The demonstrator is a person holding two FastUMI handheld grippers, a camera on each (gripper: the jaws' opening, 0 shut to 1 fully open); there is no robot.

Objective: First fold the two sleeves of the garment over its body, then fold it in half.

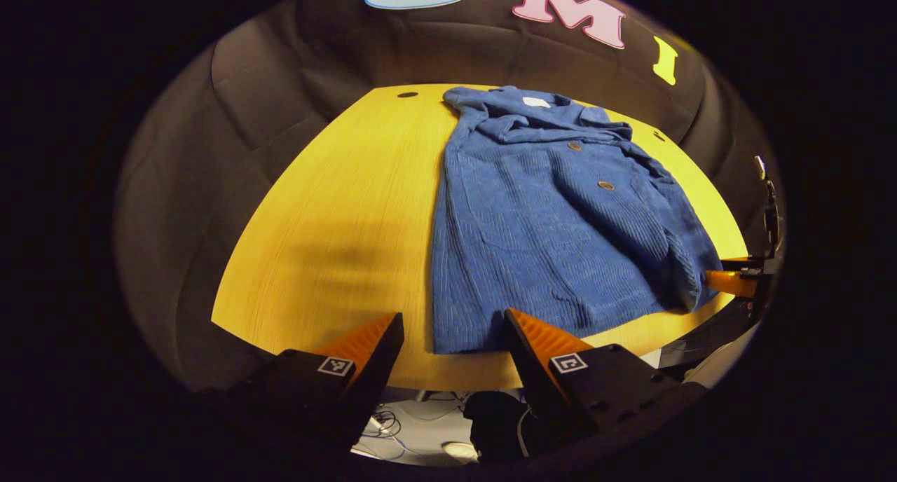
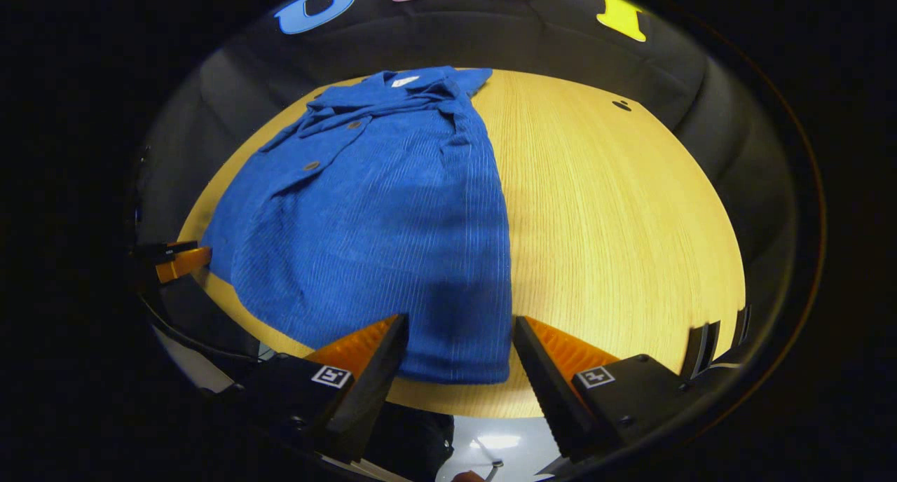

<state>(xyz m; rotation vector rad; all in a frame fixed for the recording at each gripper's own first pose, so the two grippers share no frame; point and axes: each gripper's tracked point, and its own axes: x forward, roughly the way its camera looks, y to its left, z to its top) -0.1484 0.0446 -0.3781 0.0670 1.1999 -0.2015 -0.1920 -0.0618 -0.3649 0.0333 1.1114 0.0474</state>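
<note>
A blue ribbed shirt (image 1: 553, 216) lies flat on the yellow wooden table (image 1: 336, 237), collar with a white tag at 12 o'clock, hem at 6 o'clock by the near edge. Brown buttons (image 1: 605, 185) run down its front. Both sleeves lie folded over the body, making a long narrow shape; one sleeve (image 1: 666, 223) crosses toward 4 o'clock.

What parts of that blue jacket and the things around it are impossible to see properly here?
- Left gripper view: the jacket's far sleeve is lost among folds near the collar.
- Right gripper view: its hem corner lies in shadow between the open right gripper.
- Left gripper view: under the table, the cables are too small and dark.
</note>
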